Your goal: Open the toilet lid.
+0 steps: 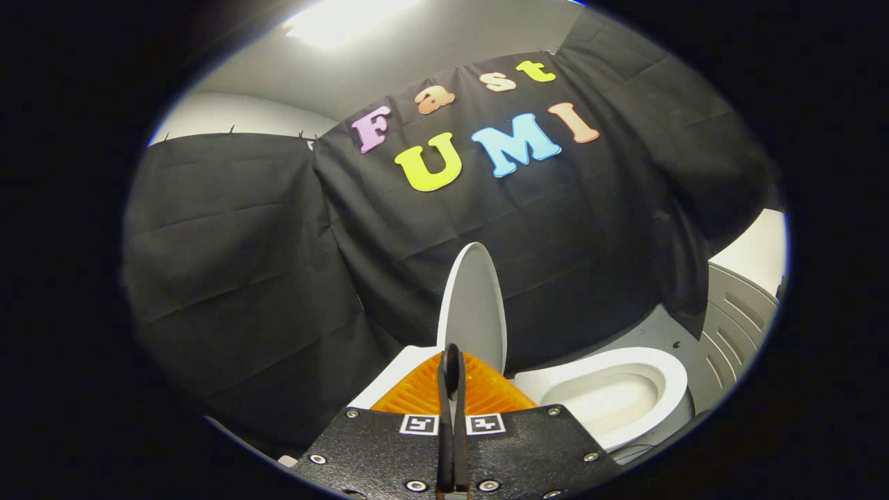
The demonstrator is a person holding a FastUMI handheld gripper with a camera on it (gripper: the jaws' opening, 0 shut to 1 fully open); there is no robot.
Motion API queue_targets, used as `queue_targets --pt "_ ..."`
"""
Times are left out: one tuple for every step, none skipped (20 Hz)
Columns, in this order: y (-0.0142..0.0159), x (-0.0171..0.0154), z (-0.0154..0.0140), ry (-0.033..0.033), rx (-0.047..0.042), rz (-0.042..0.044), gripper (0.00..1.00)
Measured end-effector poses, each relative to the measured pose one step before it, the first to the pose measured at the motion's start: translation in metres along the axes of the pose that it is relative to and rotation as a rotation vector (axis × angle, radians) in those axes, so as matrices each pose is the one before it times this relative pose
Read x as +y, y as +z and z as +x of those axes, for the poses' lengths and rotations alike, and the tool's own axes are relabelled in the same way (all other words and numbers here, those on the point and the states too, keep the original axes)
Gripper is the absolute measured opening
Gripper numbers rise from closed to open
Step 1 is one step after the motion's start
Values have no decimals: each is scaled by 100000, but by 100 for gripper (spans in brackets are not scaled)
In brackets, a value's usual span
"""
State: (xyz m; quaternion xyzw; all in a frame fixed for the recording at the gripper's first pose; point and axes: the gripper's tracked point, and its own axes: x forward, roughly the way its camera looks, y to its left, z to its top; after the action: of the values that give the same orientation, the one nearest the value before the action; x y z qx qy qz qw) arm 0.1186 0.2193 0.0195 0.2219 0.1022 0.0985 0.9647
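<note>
The white toilet lid [476,305] stands raised, nearly upright, in front of the black cloth wall. It rises just beyond my fingertips. My gripper [451,357] is shut, its two fingers pressed together with nothing visible between them. Right of the fingers lies the white toilet seat and bowl [667,378], uncovered and seen from above. A white tank top [396,378] shows to the left behind the fingers. The foot of the lid and its hinge are hidden behind my gripper.
A grey ribbed plastic bin or panel [736,319] stands to the right of the bowl. Black cloth [243,278] closes off the back and left side. Grey floor [660,333] shows behind the bowl.
</note>
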Motion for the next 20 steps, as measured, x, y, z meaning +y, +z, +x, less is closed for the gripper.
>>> queue_targets --pt "-18 567 212 673 -33 -371 0" --pt "-221 528 91 636 -226 -157 0" --pt "-86 569 75 807 -128 -802 0" --pt "-187 767 339 869 139 -730 0" --pt "-219 638 160 984 248 -921 0" --pt "-242 430 266 327 443 250 0" --pt "-255 541 209 311 696 664 0" --pt "-206 589 214 438 500 -72 0" --pt "-73 642 247 573 565 -685 0" --pt "-108 600 226 554 216 -948 0" --pt "-23 361 166 362 -345 -578 0" --pt "-261 197 105 374 -284 516 0" --pt "-237 295 163 709 -210 427 0" --pt "-163 437 214 730 -244 480 0" --pt "-61 520 137 760 29 -674 0" --pt "-170 423 228 624 162 -336 0" --pt "-178 386 260 542 346 -288 0" --pt "-309 365 303 583 484 -271 0" --pt "-159 431 146 584 384 -247 0" --pt "-234 450 163 394 382 104 0"
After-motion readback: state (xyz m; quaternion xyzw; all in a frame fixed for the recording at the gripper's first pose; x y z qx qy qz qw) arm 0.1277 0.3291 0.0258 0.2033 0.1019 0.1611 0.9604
